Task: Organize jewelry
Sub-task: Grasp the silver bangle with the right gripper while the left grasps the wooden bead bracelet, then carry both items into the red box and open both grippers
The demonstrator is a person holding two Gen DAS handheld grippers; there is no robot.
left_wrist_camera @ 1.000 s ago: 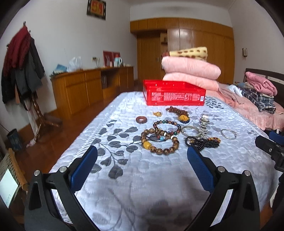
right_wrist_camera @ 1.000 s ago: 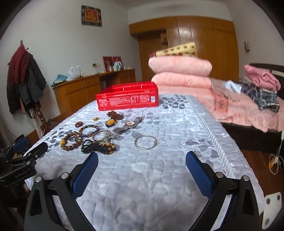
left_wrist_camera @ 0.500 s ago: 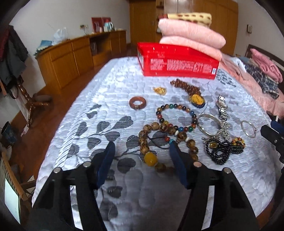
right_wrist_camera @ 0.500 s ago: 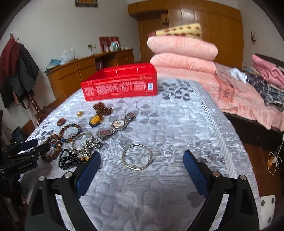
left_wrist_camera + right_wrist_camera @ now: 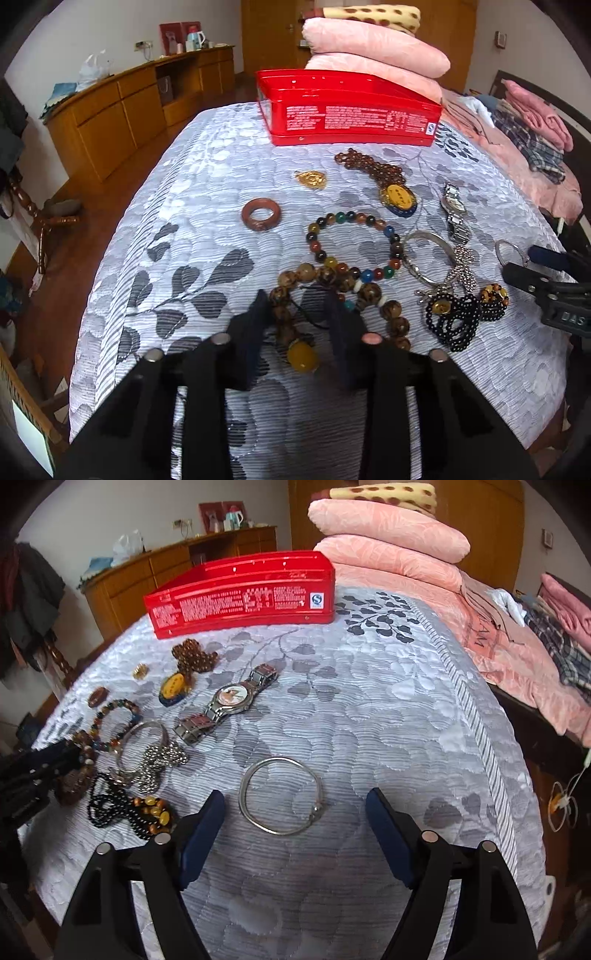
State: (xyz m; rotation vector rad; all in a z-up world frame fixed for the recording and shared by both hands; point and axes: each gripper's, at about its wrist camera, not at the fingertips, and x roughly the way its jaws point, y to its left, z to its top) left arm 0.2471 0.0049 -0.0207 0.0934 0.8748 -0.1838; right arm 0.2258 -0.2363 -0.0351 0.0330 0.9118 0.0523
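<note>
Jewelry lies on a grey quilted bed. My left gripper [image 5: 297,314] has its fingers narrowed around the near side of a large brown bead bracelet [image 5: 325,275] with a yellow bead; the jaws are still apart. My right gripper [image 5: 295,812] is open, its fingers on either side of a silver bangle [image 5: 281,795]. A red tin box [image 5: 347,110] stands at the back, also in the right wrist view [image 5: 243,594]. A multicoloured bead bracelet [image 5: 352,243], a wristwatch [image 5: 229,701] and black beads [image 5: 458,321] lie between.
A red-brown ring [image 5: 260,215], a gold pendant [image 5: 312,179] and a brown rosary with a yellow medallion [image 5: 399,197] lie near the box. Pink folded quilts [image 5: 388,542] are stacked behind it. A wooden sideboard [image 5: 122,110] stands left, past the bed edge.
Both grippers moved down and forward toward the jewelry. The left jaws narrowed around the brown bead bracelet. The right gripper came up to the silver bangle, still open.
</note>
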